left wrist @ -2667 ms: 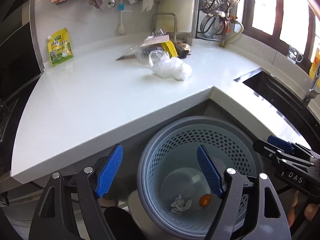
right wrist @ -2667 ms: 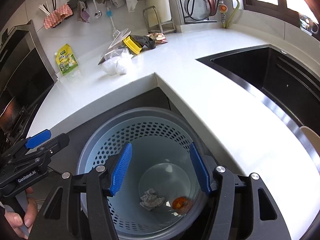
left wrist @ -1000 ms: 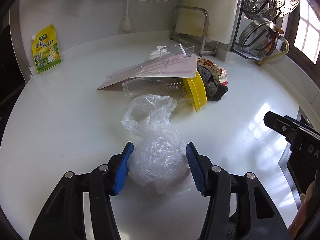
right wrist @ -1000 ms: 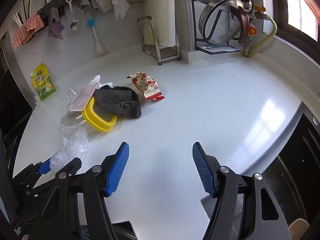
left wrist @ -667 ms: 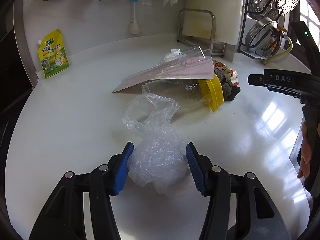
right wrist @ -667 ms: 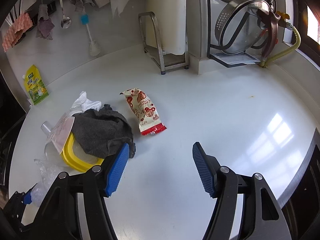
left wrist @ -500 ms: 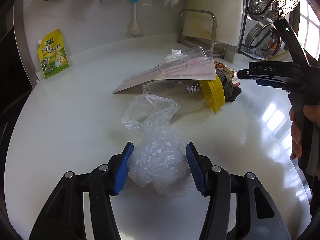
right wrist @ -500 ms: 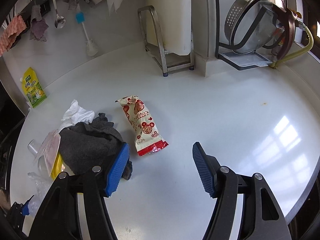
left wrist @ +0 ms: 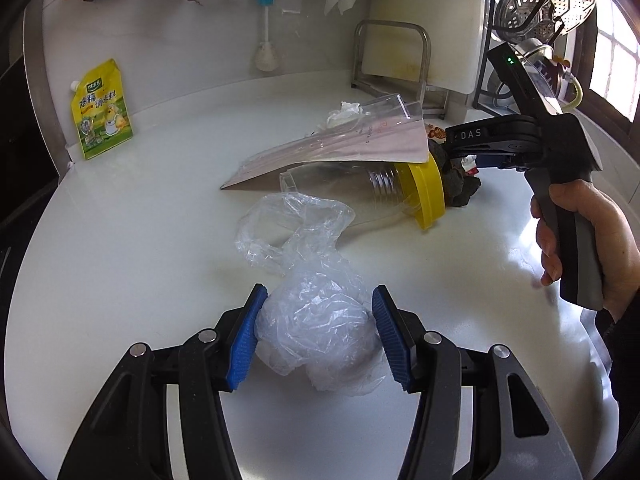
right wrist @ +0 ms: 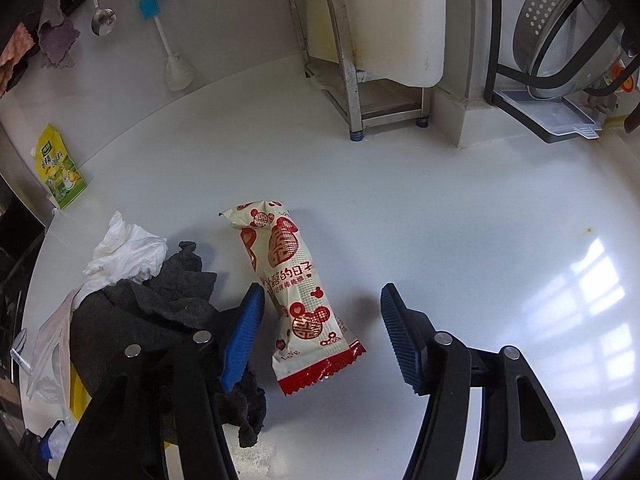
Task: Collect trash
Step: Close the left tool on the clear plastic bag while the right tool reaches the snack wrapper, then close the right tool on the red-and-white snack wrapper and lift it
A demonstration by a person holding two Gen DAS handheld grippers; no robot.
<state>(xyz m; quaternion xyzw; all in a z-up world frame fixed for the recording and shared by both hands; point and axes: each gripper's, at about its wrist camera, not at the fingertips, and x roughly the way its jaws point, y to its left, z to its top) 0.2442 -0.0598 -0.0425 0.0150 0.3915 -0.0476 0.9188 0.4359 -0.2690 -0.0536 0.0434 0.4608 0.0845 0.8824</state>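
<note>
Beside clear jar (left wrist: pixel 352 196): crumpled bag (left wrist: pixel 316 328)

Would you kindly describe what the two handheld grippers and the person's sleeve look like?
Both grippers, left and right, have black frames, silver rivets and ribbed blue pads. Seen from the left wrist, the right gripper reads "DAS", shows a green light and has a grey handle. The sleeve is dark.

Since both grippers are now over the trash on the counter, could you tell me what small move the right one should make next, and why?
Probably close fully. The right gripper has just been narrowing, and the red-and-white snack wrapper lies flat between its fingers, touching the left pad at most, with a gap on the other side. The left gripper already clamps the crumpled plastic bag.
</note>
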